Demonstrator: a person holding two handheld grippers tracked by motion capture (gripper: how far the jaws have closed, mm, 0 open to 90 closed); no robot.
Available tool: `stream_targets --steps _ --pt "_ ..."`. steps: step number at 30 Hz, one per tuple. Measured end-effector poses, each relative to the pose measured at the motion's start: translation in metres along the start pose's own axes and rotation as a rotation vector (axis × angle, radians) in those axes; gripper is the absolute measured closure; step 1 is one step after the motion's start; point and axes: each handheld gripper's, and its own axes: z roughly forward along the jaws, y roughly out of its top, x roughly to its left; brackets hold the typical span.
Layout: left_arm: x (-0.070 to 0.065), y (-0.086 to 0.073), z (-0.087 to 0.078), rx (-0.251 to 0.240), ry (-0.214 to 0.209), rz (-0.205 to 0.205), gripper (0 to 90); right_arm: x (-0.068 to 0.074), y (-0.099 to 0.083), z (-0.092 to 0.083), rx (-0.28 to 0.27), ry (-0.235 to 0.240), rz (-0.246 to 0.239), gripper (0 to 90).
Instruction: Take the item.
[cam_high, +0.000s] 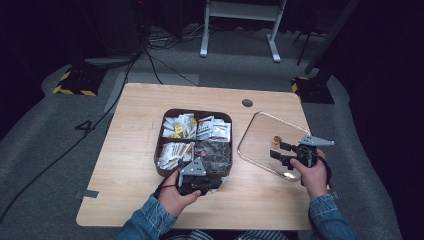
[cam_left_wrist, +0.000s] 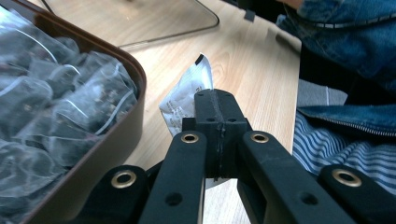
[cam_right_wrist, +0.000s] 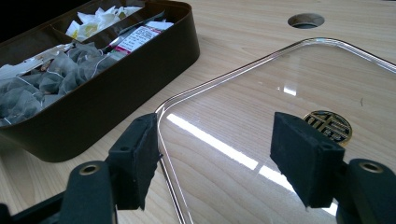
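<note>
A brown divided box (cam_high: 162, 167) sits mid-table, holding white and yellow sachets in the far compartments and dark clear-wrapped tea bags (cam_left_wrist: 51, 102) in the near right one. My left gripper (cam_high: 215, 183) is at the box's near right corner, just outside its wall (cam_left_wrist: 112, 144). Its jaws (cam_left_wrist: 215, 100) are shut on a white printed sachet (cam_left_wrist: 184, 95), which sticks up beyond them over the table. A clear lid (cam_high: 260, 132) with a gold emblem (cam_right_wrist: 329, 125) lies flat to the right of the box. My right gripper (cam_high: 278, 150) is open, its jaws (cam_right_wrist: 219, 149) straddling the lid's near rim (cam_right_wrist: 170, 154).
A round cable hole (cam_high: 247, 103) sits near the table's far edge. Bare wood (cam_high: 125, 150) stretches left of the box and along the front. The person's denim sleeves (cam_high: 150, 222) come in from the near edge. Cables and a desk frame (cam_high: 240, 30) are on the floor beyond.
</note>
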Motion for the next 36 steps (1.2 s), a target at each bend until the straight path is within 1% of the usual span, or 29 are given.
stream_targets --steps 7,8,10,17,20,21,22,27,29,30,32,34,36 --pt "0.0 -0.006 0.011 0.049 -0.012 0.007 89.7 0.001 0.0 0.001 0.002 0.003 0.009 33.4" --pt "0.0 -0.007 0.013 0.056 -0.018 0.008 89.7 0.001 0.0 0.001 0.003 0.004 0.01 33.4" --pt "-0.001 -0.008 0.017 0.077 -0.021 0.021 89.7 0.0 -0.001 0.001 0.006 0.0 0.0 33.4" --pt "-0.002 -0.012 0.028 0.126 -0.03 0.026 89.7 0.0 -0.002 0.003 0.011 0.003 0.002 33.3" --pt "-0.003 -0.014 0.033 0.14 -0.037 0.027 89.7 0.0 -0.002 0.003 0.012 0.004 -0.001 33.4" --pt "-0.003 -0.014 0.034 0.148 -0.037 0.03 89.7 0.001 -0.002 0.003 0.012 0.007 0.007 33.3" --pt "-0.004 -0.014 0.036 0.158 -0.037 0.034 89.6 0.001 -0.002 0.003 0.014 0.006 0.004 33.3" --pt "-0.007 -0.017 0.043 0.174 -0.049 0.053 89.1 0.001 -0.003 0.004 0.015 0.006 0.006 33.3" --pt "-0.008 -0.018 0.046 0.166 -0.055 0.064 86.3 0.001 -0.003 0.004 0.016 0.005 0.005 33.2" --pt "-0.008 -0.018 0.047 0.162 -0.064 0.067 82.3 0.0 -0.003 0.004 0.016 0.005 0.004 33.2" --pt "-0.01 -0.018 0.049 0.152 -0.08 0.053 74.6 0.0 -0.003 0.004 0.02 0.004 0.001 32.8" --pt "-0.011 -0.018 0.049 0.152 -0.08 0.051 71.4 0.0 -0.004 0.004 0.021 0.006 0.005 32.8" --pt "-0.011 -0.018 0.049 0.145 -0.081 0.035 67.3 0.001 -0.004 0.004 0.022 0.006 0.006 32.8"
